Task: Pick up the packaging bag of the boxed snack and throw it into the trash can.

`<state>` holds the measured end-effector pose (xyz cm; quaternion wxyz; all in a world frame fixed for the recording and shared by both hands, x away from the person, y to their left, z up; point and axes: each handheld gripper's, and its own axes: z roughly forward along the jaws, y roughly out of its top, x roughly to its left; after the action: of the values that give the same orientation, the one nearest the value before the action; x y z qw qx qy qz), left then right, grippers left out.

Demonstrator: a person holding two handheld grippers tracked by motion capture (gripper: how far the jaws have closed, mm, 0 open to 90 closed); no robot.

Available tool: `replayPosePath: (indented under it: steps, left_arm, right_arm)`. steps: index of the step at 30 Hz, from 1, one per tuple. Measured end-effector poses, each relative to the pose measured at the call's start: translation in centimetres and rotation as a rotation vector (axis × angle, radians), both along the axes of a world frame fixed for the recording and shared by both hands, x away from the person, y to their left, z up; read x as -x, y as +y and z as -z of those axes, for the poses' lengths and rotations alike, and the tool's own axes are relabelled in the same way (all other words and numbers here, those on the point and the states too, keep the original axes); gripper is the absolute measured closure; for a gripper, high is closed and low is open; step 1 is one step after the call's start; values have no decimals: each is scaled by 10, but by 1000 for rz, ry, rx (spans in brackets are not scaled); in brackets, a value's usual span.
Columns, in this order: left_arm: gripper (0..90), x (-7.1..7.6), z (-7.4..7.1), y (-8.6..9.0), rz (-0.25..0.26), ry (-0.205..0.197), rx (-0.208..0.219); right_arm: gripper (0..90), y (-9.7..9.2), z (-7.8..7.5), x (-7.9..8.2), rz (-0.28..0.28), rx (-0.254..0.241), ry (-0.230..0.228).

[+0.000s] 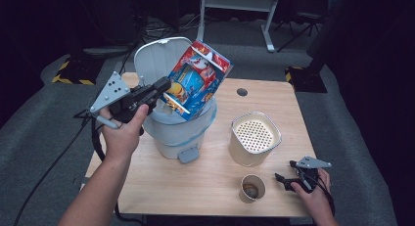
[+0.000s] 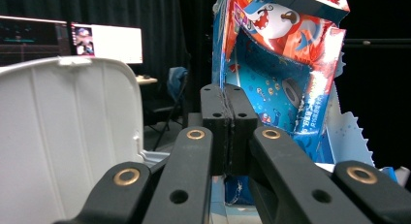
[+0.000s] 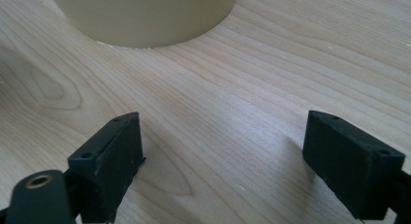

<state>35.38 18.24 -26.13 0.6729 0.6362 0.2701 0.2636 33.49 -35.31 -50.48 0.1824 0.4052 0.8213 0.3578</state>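
One flattened cardboard snack box [image 1: 198,79], glossy blue and red with cartoon print and a torn zigzag edge, hangs tilted at upper centre of the high view over the open white plastic pedal bin [image 1: 178,130]. Left gripper [image 1: 164,84] pinches its edge, jaws pressed together. At lower right, right gripper [image 1: 281,179] rests spread on the pale wood table [image 1: 195,187], near a cream perforated-top canister [image 1: 254,138] and paper cup [image 1: 252,188].

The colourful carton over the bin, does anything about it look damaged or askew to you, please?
Yes. The carton hangs tilted above the open pedal bin, pinched by the left claw. In the left gripper view its side is torn open, with a jagged flap hanging loose.
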Motion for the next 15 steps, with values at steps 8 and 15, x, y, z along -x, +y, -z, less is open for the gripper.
replayPosePath:
  steps: [8,15]
  left_arm:
    - [888,-20,-3,-2,-58,-7,-7]
    - [887,-33,-4,0,-102,0,1]
  right_arm:
    - [144,0,0,0,0,0,0]
    - [144,0,0,0,0,0,0]
